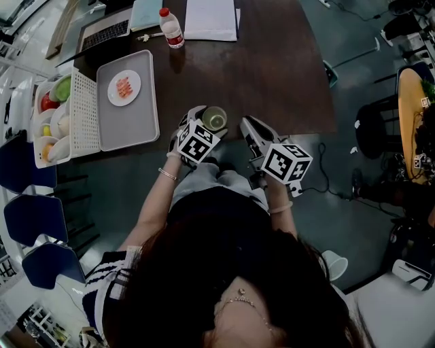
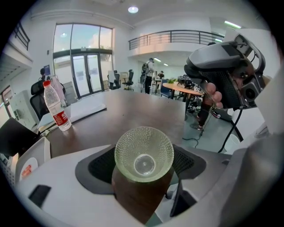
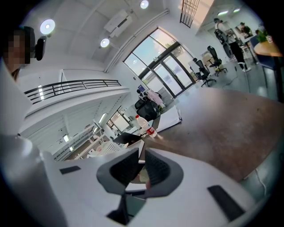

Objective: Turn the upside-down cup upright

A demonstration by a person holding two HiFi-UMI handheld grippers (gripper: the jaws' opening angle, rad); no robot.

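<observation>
A clear dimpled glass cup is at the front edge of the dark brown table, its mouth facing up. My left gripper reaches to it from the near side. In the left gripper view the cup shows its open mouth and round base, and the black pads press on both its sides. My right gripper is just right of the cup and apart from it. In the right gripper view its jaws stand almost together with nothing between them.
A grey tray with a white plate of food lies left of the cup, beside a white rack of bowls. A water bottle, a laptop and papers are at the far side.
</observation>
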